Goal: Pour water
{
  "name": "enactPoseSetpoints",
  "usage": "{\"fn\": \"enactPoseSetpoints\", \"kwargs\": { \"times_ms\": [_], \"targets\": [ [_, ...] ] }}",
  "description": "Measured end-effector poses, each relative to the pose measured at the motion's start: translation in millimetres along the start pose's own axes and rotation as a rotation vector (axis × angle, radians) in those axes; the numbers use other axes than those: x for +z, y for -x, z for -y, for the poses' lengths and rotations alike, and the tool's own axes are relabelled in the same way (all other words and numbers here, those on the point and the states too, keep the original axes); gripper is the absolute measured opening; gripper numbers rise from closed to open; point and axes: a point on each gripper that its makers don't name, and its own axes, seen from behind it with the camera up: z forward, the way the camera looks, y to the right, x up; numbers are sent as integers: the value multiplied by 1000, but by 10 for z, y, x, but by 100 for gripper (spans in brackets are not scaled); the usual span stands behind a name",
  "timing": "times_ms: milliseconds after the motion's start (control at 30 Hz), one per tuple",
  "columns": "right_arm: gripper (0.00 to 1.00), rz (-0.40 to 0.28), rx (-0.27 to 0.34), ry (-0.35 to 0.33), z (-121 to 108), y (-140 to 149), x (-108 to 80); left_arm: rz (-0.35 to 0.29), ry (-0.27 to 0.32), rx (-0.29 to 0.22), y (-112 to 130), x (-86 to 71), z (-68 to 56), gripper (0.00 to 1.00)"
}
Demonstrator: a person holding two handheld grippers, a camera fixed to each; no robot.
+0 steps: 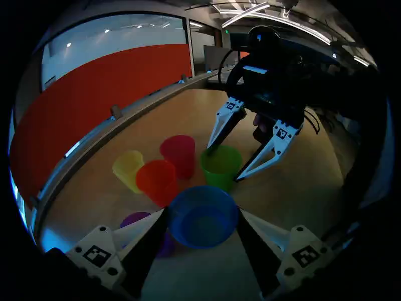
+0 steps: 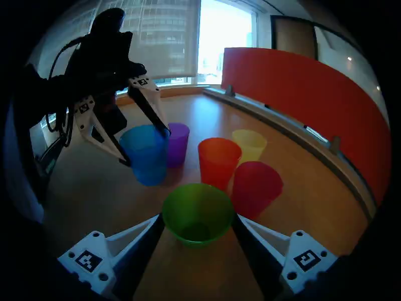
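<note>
**Left gripper view.** The left hand-held gripper (image 1: 202,211) is clamped on the translucent blue plastic cup (image 1: 203,226), one finger against each side of its wall. The cup stands upright at 6 o'clock on the pale wooden worktop (image 1: 301,190). At 12 o'clock from it, the right hand-held gripper (image 1: 223,163) grips the translucent green plastic cup (image 1: 218,173). The orange (image 1: 158,180), yellow (image 1: 128,168) and red (image 1: 179,153) plastic cups cluster at 10 o'clock.

**Right gripper view.** The green cup (image 2: 195,208) sits upright between the right hand-held gripper's (image 2: 198,216) fingers. The blue cup (image 2: 148,160) is at 11 o'clock in the left hand-held gripper (image 2: 146,148), with a purple plastic cup (image 2: 178,143) just beside it.

**Progress.** Both cups appear grasped but neither is tilted, so pouring has not begun. Whether either cup holds water cannot be told.
</note>
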Motion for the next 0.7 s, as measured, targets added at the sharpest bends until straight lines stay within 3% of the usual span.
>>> {"fn": "enactPoseSetpoints", "kwargs": {
  "times_ms": [267,400,700],
  "targets": [
    [100,1,7,4,-9,14,107,-15,-10,-22,6,-97,11,90],
    [94,2,14,-1,5,28,140,-20,-16,-31,21,-122,14,90],
    [90,-21,21,-14,87,-1,111,-39,-30,-52,31,-165,20,90]
  ]
}}
